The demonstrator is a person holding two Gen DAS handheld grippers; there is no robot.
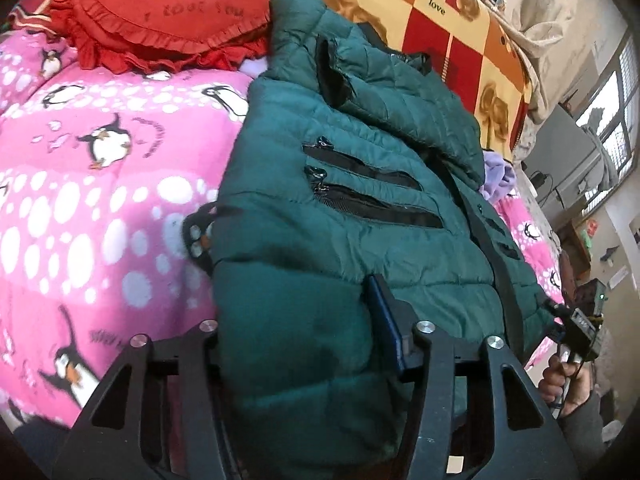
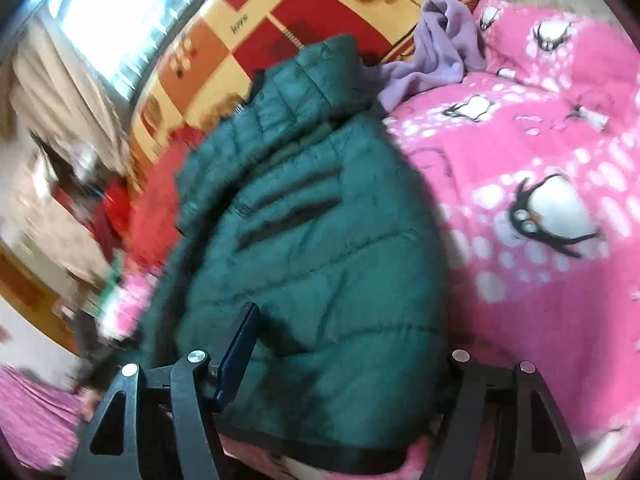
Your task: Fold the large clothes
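A dark green quilted jacket (image 1: pixel 340 208) with black zip pockets lies on a pink penguin blanket (image 1: pixel 100 184), hood toward the headboard. My left gripper (image 1: pixel 304 336) is at the jacket's lower hem; jacket fabric bulges between its two wide-apart jaws, one blue pad (image 1: pixel 386 328) showing and the other hidden under fabric. In the right wrist view the jacket (image 2: pixel 312 220) fills the middle. My right gripper (image 2: pixel 344 344) sits at the hem with jacket between its wide jaws; its blue left pad (image 2: pixel 240 352) shows and the right pad is hidden. The right gripper also shows in the left view (image 1: pixel 576 328), held by a hand.
A red heart-shaped cushion (image 1: pixel 160 12) lies at the head of the bed. A red, orange and cream rose-patterned cover (image 1: pixel 460 40) is behind the jacket. A lilac cloth (image 2: pixel 436 44) lies by the hood. Furniture and a window (image 1: pixel 608 128) stand beside the bed.
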